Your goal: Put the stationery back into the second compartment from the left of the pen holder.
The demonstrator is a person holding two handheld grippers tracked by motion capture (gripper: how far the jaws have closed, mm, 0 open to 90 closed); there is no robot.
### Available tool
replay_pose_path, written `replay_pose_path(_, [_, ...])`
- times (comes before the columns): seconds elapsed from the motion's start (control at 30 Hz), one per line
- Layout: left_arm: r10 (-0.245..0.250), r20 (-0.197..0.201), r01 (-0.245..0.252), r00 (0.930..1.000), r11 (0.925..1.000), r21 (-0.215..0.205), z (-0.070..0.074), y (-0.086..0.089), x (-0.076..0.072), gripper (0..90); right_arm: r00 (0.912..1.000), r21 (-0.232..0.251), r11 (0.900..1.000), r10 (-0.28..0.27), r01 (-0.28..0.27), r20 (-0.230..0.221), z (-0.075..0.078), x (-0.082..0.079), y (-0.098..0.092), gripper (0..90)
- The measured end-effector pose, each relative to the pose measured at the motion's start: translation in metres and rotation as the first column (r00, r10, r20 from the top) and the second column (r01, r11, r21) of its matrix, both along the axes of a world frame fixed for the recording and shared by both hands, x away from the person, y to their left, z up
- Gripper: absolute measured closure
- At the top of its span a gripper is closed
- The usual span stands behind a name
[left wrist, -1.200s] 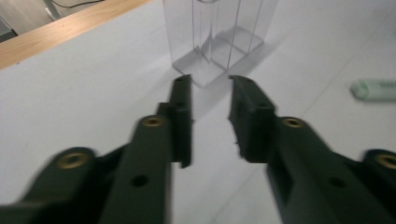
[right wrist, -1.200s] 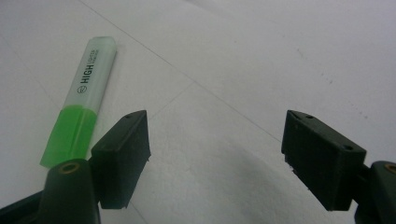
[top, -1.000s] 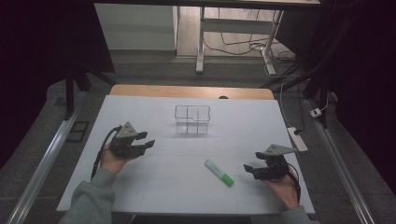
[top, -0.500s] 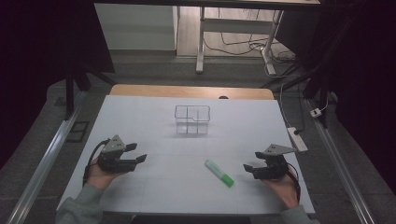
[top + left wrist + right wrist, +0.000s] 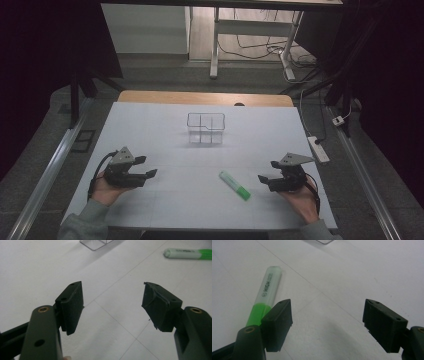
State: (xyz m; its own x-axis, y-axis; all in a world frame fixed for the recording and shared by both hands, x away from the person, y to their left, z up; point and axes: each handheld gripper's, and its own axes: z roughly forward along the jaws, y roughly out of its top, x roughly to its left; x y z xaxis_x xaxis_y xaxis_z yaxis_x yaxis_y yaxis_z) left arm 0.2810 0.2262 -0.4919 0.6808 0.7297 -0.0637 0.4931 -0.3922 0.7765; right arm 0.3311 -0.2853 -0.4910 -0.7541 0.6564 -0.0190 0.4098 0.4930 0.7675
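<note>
Left tool (image 5: 142, 167) at 8 o'clock on the white counter (image 5: 165, 205), jaws spread and just been opening, nothing between them. Right tool (image 5: 270, 171) at 4 o'clock, jaws spread wide, empty. Green highlighter (image 5: 235, 185) lies flat on the counter between the two tools, nearer the right one, just beside its jaw in the right gripper view, not touching. Clear compartmented box (image 5: 206, 128) at 12 o'clock, well apart from both tools.
</note>
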Motion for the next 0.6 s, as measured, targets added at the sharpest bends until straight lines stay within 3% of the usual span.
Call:
replay_pose_path(0.37, [-0.004,-0.013,0.004,0.9999,0.9998,0.017,-0.004,-0.003,-0.001,30.6,0.9989,-0.044,0.998,0.046,-0.046,-0.013,0.011,0.000,0.025,23.4])
replay_pose_path(0.6, [-0.005,-0.017,0.006,0.9998,0.9997,0.024,-0.005,-0.005,0.000,29.7,0.9960,-0.071,0.994,0.074,-0.078,-0.050,0.013,0.003,0.040,23.4])
